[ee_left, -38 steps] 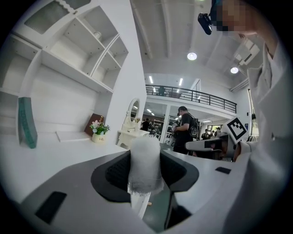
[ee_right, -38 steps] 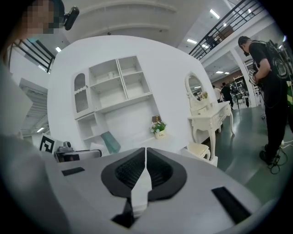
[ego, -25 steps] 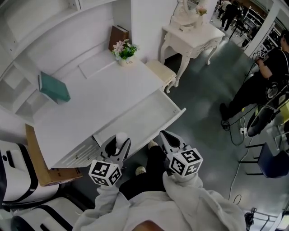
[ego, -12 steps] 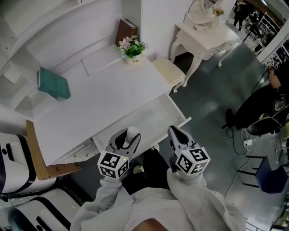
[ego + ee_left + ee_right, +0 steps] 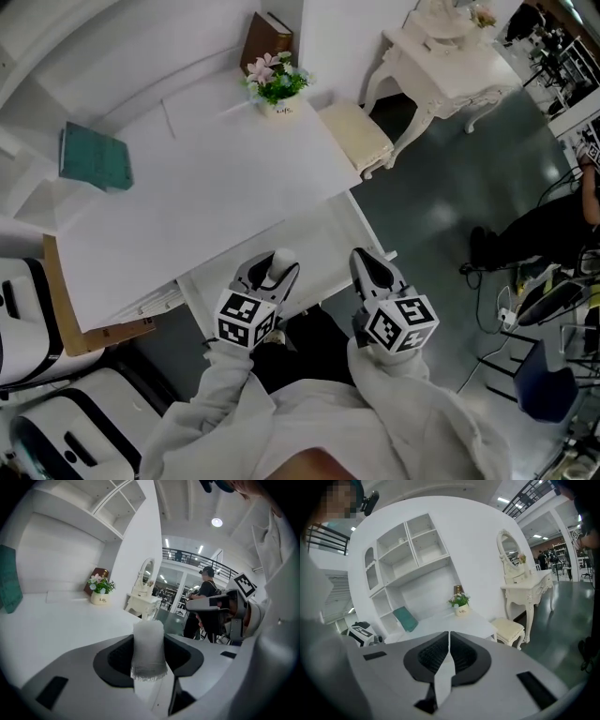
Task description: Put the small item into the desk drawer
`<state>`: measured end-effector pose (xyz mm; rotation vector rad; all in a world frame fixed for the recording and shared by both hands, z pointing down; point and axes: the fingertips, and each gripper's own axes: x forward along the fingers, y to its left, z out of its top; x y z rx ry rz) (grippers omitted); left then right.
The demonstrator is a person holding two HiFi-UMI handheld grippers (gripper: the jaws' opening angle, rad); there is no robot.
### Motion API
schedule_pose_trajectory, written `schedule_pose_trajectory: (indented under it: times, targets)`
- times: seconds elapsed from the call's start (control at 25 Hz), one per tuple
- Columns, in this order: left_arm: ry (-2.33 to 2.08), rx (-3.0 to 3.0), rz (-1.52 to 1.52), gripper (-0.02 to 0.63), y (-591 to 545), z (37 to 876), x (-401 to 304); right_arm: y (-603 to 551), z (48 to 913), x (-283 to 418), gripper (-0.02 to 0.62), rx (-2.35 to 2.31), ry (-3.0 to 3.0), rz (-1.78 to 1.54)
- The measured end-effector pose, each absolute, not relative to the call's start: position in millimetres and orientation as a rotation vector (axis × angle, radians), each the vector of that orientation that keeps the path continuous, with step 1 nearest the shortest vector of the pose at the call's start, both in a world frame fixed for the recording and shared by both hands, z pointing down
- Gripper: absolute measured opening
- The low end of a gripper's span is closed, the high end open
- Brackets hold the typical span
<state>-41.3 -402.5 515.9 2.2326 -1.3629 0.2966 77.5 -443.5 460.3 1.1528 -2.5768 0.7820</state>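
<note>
**Easy spot to fumble the drop**

Left tongs (image 5: 149, 654) are clamped on the small white roll (image 5: 148, 634), which stands upright at lower centre of the frame. Right tongs (image 5: 448, 649) are pressed together with nothing in them. Just beyond, the open drawer (image 5: 319, 234) sticks out from under the counter (image 5: 206, 187), and both tips overlap its near edge. My worry is that letting go too soon means the roll clips the front rim and ends up on the floor (image 5: 441, 187). The flower pot (image 5: 277, 92) at the top is well out of it.
</note>
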Motion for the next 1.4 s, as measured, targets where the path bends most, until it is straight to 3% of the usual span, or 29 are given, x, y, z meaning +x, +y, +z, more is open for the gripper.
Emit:
schedule_pose_trajectory:
  times: [1.4]
  targets:
    - [-1.58, 1.62, 0.51, 0.19, -494, 731, -51, -547, 538, 66, 0.037, 0.815, -2.439, 0.849]
